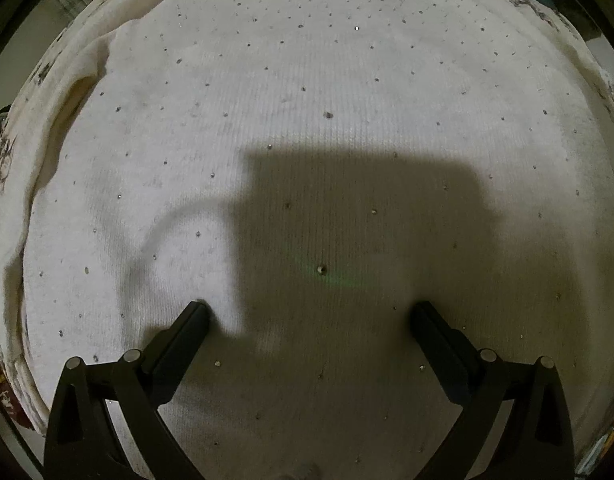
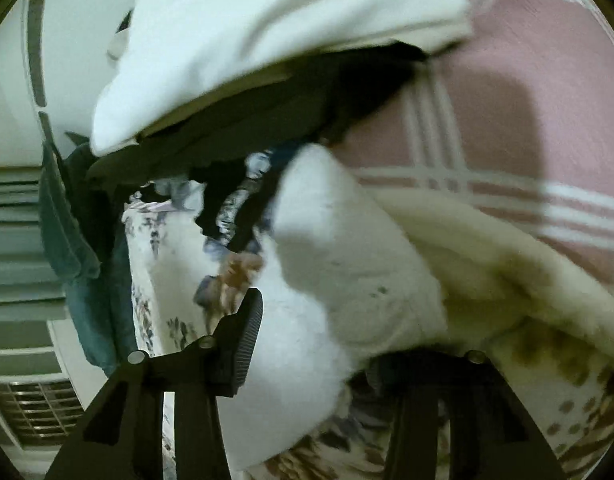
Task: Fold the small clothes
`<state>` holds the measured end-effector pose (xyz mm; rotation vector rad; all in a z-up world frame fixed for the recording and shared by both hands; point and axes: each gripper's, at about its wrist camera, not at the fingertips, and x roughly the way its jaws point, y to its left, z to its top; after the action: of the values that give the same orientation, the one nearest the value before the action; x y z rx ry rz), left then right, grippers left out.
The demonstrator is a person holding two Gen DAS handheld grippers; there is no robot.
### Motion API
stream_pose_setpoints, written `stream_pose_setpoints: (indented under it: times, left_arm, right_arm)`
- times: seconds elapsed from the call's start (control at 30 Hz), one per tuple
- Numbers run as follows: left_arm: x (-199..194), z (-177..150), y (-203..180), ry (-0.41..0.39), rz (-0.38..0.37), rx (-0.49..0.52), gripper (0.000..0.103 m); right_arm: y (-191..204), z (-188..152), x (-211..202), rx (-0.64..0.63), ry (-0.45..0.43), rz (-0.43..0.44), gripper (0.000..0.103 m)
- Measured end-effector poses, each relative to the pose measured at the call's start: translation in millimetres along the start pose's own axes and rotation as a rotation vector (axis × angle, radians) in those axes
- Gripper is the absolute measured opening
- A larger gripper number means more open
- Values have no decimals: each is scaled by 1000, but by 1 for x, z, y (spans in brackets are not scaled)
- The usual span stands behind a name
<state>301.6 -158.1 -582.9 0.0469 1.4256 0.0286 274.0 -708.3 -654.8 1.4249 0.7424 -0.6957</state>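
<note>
Left wrist view: one white ribbed knit garment (image 1: pixel 307 100) dotted with small silvery studs lies spread flat and fills nearly the whole view. It rests on a pale floral-printed bedsheet (image 1: pixel 11 184), which shows only as a thin band along the left and right margins. The left gripper (image 1: pixel 309 310) hovers close above the knit, its two black jaws spread wide apart with nothing between them. A blocky shadow falls across the middle of the fabric. A shallow ridge wrinkles the knit near the left jaw. No label or writing is legible.

Right wrist view: the picture is motion-blurred. The right gripper (image 2: pixel 331 336) has one ridged black finger (image 2: pixel 247 340) plainly visible on the left; the other is buried under cloth, so I cannot tell how the jaws stand. A white soft cloth (image 2: pixel 347 280) with faint dark specks bulges across the jaw gap. Beyond it lie a pink blanket with white stripes (image 2: pixel 527 120), one folded white garment (image 2: pixel 267 40) atop dark clothing (image 2: pixel 267 120), and a teal cloth (image 2: pixel 67 232) hanging at the left. No readable writing appears.
</note>
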Motion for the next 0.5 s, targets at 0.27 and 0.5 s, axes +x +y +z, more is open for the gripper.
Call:
stream_pose_setpoints:
  times: [0.27, 0.5]
  left_arm:
    - [-16, -5, 24, 0, -85, -38, 103]
    - [-31, -1, 53, -15, -149, -97, 103]
  right_arm:
    - [104, 35, -47, -234, -144, 14, 6]
    - [182, -1, -59, -404, -136, 37, 6]
